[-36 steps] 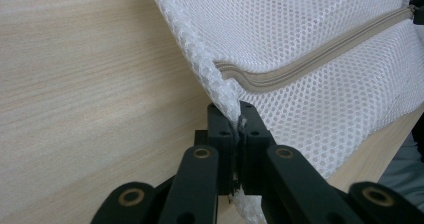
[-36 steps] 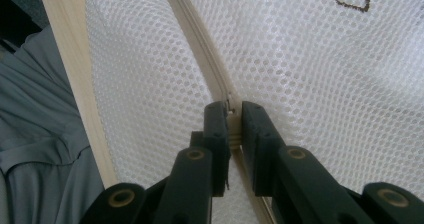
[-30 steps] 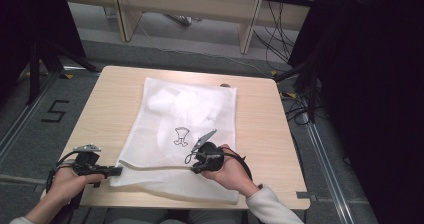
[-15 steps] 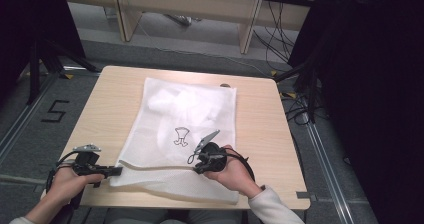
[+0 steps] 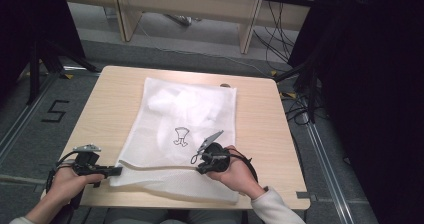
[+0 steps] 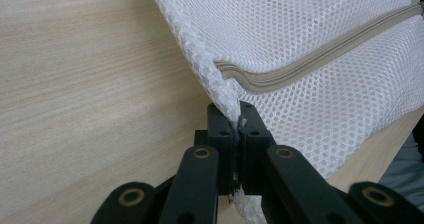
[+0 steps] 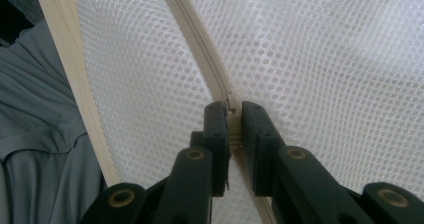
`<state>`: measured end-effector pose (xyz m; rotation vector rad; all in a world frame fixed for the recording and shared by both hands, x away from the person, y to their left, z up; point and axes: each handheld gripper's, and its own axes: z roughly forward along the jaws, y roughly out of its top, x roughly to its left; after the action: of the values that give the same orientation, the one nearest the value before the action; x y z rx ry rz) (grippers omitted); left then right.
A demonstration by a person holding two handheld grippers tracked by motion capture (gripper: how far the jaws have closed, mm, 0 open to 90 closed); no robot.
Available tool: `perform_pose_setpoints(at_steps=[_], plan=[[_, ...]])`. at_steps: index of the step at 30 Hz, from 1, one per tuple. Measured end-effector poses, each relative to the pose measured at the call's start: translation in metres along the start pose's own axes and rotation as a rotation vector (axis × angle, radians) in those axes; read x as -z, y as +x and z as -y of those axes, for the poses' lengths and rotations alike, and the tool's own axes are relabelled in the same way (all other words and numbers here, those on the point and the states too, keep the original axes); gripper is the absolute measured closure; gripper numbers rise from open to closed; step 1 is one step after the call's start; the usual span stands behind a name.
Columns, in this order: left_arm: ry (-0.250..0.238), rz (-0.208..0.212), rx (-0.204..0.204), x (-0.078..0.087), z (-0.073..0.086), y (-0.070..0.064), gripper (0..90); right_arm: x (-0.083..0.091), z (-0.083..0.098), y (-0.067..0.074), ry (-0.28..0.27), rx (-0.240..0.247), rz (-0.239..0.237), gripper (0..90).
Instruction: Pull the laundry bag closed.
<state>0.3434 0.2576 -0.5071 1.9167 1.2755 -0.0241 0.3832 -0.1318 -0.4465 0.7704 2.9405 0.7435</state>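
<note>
A white mesh laundry bag (image 5: 185, 109) lies flat on the wooden table (image 5: 110, 99), with something white inside its far half. A beige zipper (image 5: 160, 167) runs along its near edge. My left gripper (image 5: 117, 171) is at the bag's near left corner, shut on the mesh edge (image 6: 227, 91) beside the zipper's end (image 6: 310, 64). My right gripper (image 5: 200, 166) rests on the bag's near middle. In the right gripper view it (image 7: 234, 114) is shut on the zipper band (image 7: 200, 44); whether it holds the slider I cannot tell.
A small black printed mark (image 5: 180, 136) sits mid-bag. The table's front edge (image 7: 75, 69) is just below the bag, with the person's grey clothing (image 7: 40, 134) beyond it. Desk legs and cables (image 5: 270, 39) lie on the floor behind the table.
My right gripper has shifted slightly to the right along the zipper. The left gripper holds its place at the corner.
</note>
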Motion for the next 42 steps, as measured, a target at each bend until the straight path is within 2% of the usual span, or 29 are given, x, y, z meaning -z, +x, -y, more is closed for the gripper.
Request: perform_pose_setpoints(at_steps=[2,5,7,8,13,15,16,18,19,20,21,23,24,25,28,29,30,32,42], plan=[[-0.018,-0.005,0.003,-0.001,0.001,-0.001,86.3,0.000,0.001,-0.001,-0.004,0.012,0.009,82.3],[0.004,0.001,-0.001,0.000,0.000,0.000,86.3,0.001,0.002,-0.001,-0.007,0.014,0.000,82.3],[-0.015,-0.006,0.003,-0.001,0.001,0.000,86.3,0.001,0.003,-0.001,-0.005,0.015,0.006,82.3],[0.003,0.003,-0.002,0.000,0.000,0.000,86.3,0.001,0.003,-0.002,-0.006,0.014,0.007,82.3],[-0.010,-0.012,-0.001,-0.001,0.000,-0.001,86.3,0.003,0.004,-0.002,-0.006,0.006,0.002,82.3],[0.002,-0.003,-0.001,0.000,0.000,0.000,86.3,0.003,0.005,-0.002,-0.006,0.007,0.007,82.3],[-0.017,-0.006,0.002,-0.001,0.001,-0.001,86.3,0.003,0.005,-0.002,-0.008,0.007,0.009,82.3],[0.003,0.002,-0.001,0.000,0.000,0.000,86.3,0.004,0.006,-0.003,-0.009,0.004,0.006,82.3],[-0.013,-0.007,0.001,-0.001,0.000,-0.001,86.3,0.004,0.006,-0.003,-0.010,0.005,0.008,82.3],[-0.013,-0.004,0.001,0.000,0.001,0.000,86.3,0.005,0.007,-0.002,0.000,-0.013,0.010,82.3],[0.002,0.002,-0.002,0.000,0.000,0.000,86.3,0.005,0.008,-0.003,-0.009,-0.010,0.012,82.3],[-0.016,-0.007,0.002,-0.001,0.001,-0.001,86.3,0.006,0.008,-0.003,-0.006,-0.018,0.007,82.3],[-0.006,-0.006,0.000,0.000,0.000,0.000,86.3,0.006,0.009,-0.003,-0.008,-0.023,0.004,82.3],[0.005,0.003,-0.002,0.001,0.000,0.000,86.3,0.007,0.009,-0.003,-0.006,-0.018,0.009,82.3],[-0.014,-0.006,0.002,-0.001,0.000,-0.001,86.3,0.007,0.010,-0.004,-0.012,-0.017,0.017,82.3],[-0.002,-0.007,-0.001,0.000,0.000,0.000,86.3,0.007,0.011,-0.004,-0.013,-0.013,0.014,82.3],[-0.017,-0.006,0.002,-0.001,0.001,0.000,86.3,0.007,0.011,-0.005,-0.016,-0.005,0.019,82.3],[0.005,0.002,-0.003,0.001,0.000,0.000,86.3,0.007,0.012,-0.005,-0.019,-0.010,0.015,82.3],[0.003,0.002,-0.003,0.001,0.000,0.000,86.3,0.011,0.018,-0.006,-0.020,-0.027,0.025,82.3]])
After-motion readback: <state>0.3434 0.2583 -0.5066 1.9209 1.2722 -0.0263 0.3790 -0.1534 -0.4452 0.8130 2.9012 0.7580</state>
